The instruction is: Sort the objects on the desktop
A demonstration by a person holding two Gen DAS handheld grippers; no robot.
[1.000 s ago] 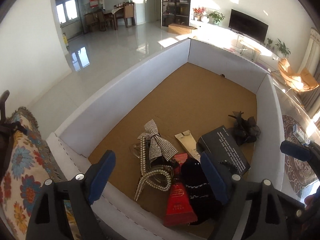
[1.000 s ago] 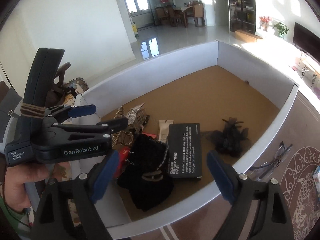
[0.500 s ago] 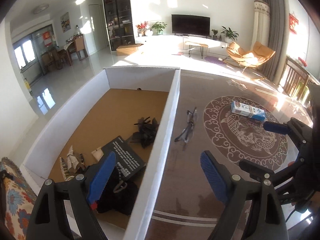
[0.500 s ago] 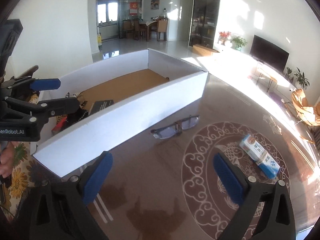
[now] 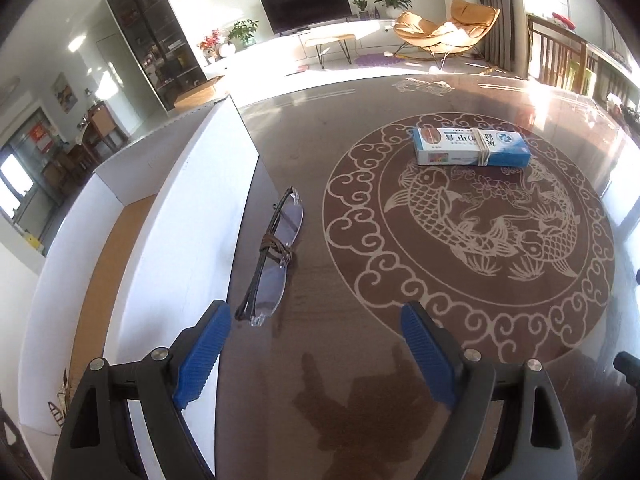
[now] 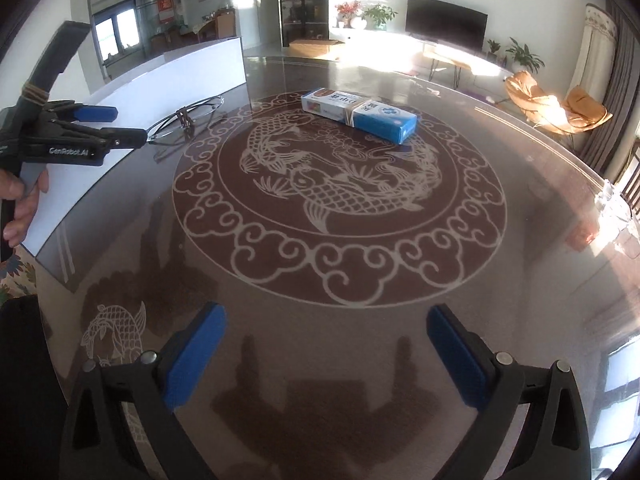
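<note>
Folded rimless glasses (image 5: 272,256) lie on the dark table beside the white box wall (image 5: 192,220); they also show in the right wrist view (image 6: 186,118). A blue and white carton (image 5: 472,147) bound with a band lies on the fish medallion, also in the right wrist view (image 6: 360,114). My left gripper (image 5: 316,354) is open and empty, just short of the glasses' near end; it shows from the side in the right wrist view (image 6: 116,126). My right gripper (image 6: 326,360) is open and empty above the table's near part.
The white-walled box with a brown floor (image 5: 100,252) stands at the left of the table. The table (image 6: 340,280) has a round fish pattern and a rounded edge at the right. A patterned cloth (image 6: 16,276) lies at the left edge.
Both grippers have swung right, from over the box and its contents to over the table. The glasses and carton are now closer in front. Both stay open.
</note>
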